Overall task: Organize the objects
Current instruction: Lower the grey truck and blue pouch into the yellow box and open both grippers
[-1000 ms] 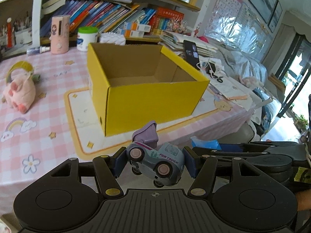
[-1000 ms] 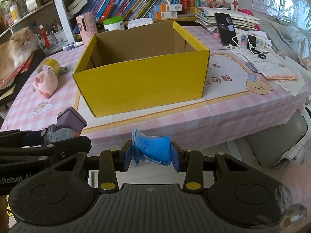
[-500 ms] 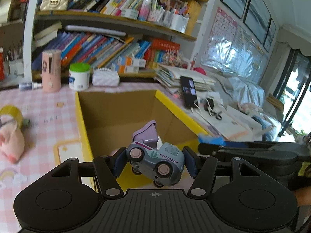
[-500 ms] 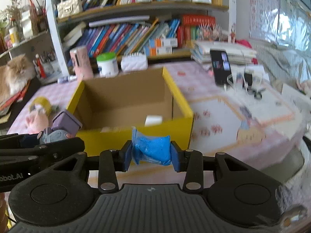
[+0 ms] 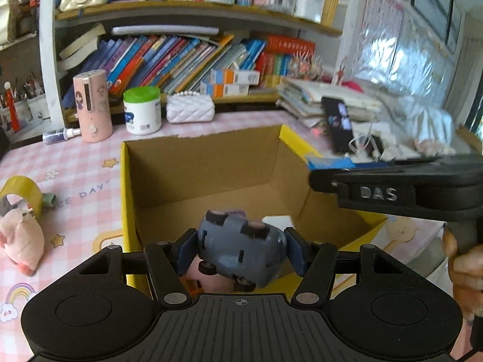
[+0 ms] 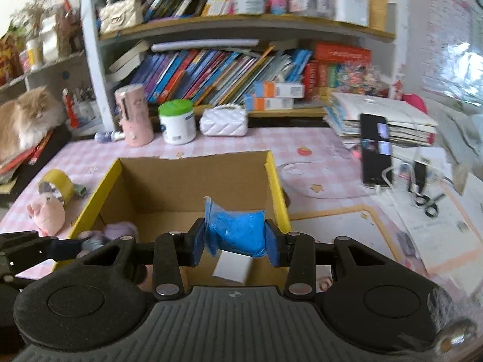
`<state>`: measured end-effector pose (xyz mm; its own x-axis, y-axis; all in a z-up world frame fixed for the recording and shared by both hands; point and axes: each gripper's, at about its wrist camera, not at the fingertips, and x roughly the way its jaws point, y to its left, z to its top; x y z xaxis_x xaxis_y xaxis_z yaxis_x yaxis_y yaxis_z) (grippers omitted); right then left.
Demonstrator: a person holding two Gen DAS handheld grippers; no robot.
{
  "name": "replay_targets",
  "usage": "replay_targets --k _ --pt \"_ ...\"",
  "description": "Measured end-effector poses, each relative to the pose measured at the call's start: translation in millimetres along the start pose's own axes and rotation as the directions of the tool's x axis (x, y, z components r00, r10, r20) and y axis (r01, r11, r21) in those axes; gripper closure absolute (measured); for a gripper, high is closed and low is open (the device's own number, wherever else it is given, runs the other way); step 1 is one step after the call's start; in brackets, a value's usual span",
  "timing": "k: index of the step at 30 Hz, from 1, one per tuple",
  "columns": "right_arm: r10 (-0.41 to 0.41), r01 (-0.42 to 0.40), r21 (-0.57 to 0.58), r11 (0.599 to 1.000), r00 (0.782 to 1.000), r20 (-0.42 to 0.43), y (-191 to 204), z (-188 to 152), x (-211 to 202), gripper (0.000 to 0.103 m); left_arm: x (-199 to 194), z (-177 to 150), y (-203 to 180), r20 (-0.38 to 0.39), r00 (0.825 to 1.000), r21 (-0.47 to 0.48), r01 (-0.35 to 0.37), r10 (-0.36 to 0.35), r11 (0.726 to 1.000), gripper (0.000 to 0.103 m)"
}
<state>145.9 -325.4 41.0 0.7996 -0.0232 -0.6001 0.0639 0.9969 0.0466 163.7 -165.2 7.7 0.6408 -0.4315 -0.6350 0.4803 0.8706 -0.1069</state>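
Left gripper (image 5: 240, 249), nearest in the left wrist view: jaws part-way closed, blue pads pinching a small grey-blue plastic toy truck (image 5: 241, 247), which is rolled so its wheels show at top and bottom. It hangs over the near left part of the open yellow cardboard box (image 5: 128, 199).

Right gripper (image 6: 235, 239): jaws narrower, clamped on a bright blue soft packet in clear wrap (image 6: 237, 230), held over the near right part of the same box. In the left wrist view it crosses in from the right, with a hand (image 5: 465, 268) on its handle.

Inside the box, a flat white rectangular block (image 6: 232, 268) lies on the floor just below the packet; something pink sits under the truck, too hidden to name.

Judged step: dropping both items into the box. To do it well:
- both loads look already past the near wall, so lower a bit before letting go, don't drop from height
- open the left jaws first or keep the grippers apart; they're close side by side
- the truck has wheels, so it may roll; set it down away from the white block
- the packet is soft and should land fine anywhere.

Left of the box on the pink checked tablecloth (image 5: 75, 178): pink plush pig (image 5: 21, 241), yellow tape roll (image 5: 22, 188), likely next to sort. Far edge: pink cylinder, green-lidded white jar (image 5: 142, 110), white quilted purse.
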Motion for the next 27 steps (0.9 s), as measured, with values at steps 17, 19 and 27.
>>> replay_targets --k 17,19,27 --pt "0.136 -0.176 -0.124 0.977 0.951 -0.277 6 7 106 0.065 43 -1 -6 -0.087 0.994 -0.008 -0.067 0.066 0.998 0.037" --pt "0.141 -0.193 -0.143 0.971 0.941 -0.309 7 7 114 0.065 44 -1 -7 -0.088 0.993 -0.007 -0.077 0.076 0.997 0.033" --pt "0.18 -0.256 -0.164 0.953 0.909 -0.375 9 7 124 0.065 35 -1 -11 -0.076 0.994 -0.021 -0.086 0.084 0.996 0.029"
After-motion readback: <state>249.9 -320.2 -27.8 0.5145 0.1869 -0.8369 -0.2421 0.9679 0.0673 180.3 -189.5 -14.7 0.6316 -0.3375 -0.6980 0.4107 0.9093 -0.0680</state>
